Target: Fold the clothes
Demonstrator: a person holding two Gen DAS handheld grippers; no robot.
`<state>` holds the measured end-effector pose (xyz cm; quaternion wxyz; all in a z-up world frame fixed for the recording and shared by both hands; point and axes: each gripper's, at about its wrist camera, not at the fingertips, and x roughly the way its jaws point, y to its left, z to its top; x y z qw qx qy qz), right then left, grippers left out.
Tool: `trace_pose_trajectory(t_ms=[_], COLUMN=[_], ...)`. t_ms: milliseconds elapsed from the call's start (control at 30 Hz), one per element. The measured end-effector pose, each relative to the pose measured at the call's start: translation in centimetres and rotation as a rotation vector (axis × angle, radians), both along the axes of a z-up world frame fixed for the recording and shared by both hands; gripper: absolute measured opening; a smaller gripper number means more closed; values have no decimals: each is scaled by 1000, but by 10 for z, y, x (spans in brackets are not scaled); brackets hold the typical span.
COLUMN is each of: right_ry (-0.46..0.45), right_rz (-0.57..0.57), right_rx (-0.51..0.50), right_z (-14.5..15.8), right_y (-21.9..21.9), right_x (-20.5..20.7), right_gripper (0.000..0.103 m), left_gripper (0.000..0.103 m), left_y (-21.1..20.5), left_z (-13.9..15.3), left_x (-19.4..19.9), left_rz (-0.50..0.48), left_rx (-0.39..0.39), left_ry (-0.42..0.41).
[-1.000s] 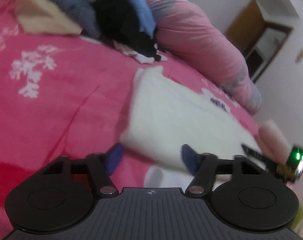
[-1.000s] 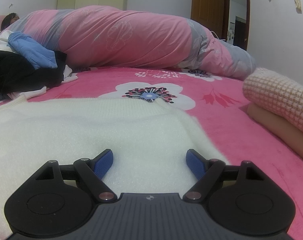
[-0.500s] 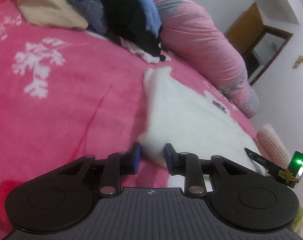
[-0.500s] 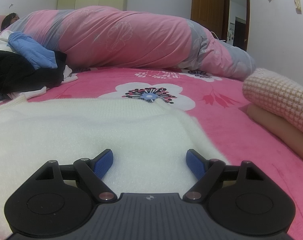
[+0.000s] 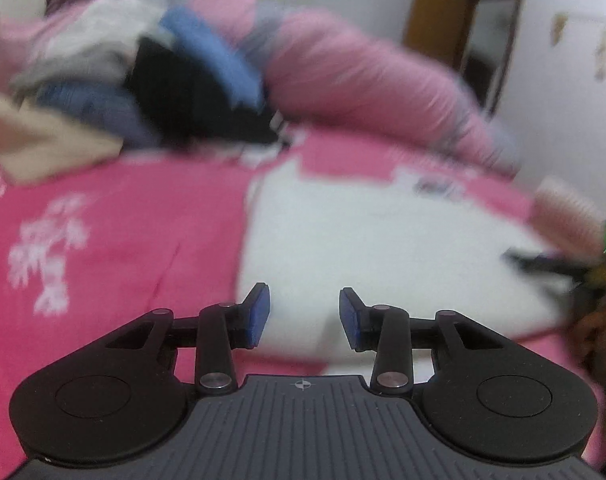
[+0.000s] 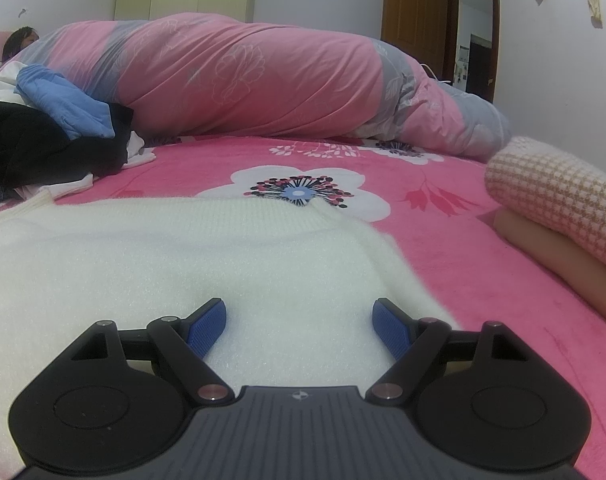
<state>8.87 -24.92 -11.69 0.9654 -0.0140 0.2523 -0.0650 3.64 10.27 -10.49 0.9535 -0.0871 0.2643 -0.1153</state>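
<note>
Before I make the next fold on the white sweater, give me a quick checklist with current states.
1. White sweater lies flat on the pink bedspread: ok.
2. Left tool gripping the sweater: not ok; jaws opening, pads clear of fabric.
3. Right tool open over the sweater: ok.
4. Sweater's near hem visible: cannot tell.
5. Clothes pile clear of the sweater: cannot tell.
6. Folded checked garment off to the side: ok.

White sweater [image 6: 175, 252], pink floral bedspread [image 6: 443, 216]

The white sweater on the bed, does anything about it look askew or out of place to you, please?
Nothing stands out: the white sweater lies flat on the pink bedspread, unfolded, with neither gripper holding it.
</note>
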Motion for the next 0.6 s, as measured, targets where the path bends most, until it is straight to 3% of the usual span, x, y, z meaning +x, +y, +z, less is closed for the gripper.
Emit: trace_pose_trajectory(t_ms=[200, 400, 600], right_ry=[-2, -5, -7], right_rz=[-1, 0, 1], right_rx=[1, 1, 4], right_z=[0, 0, 0], right_y=[0, -1, -1], right_x=[-1, -1, -1], right_gripper=[83, 83, 83], left_gripper=[39, 42, 47], left_y=[1, -12, -14], left_z=[-9, -12, -10], left_x=[1, -3, 0], left_rz=[1, -5, 6], left_rx=[20, 103, 98], left_ry=[14, -26, -13])
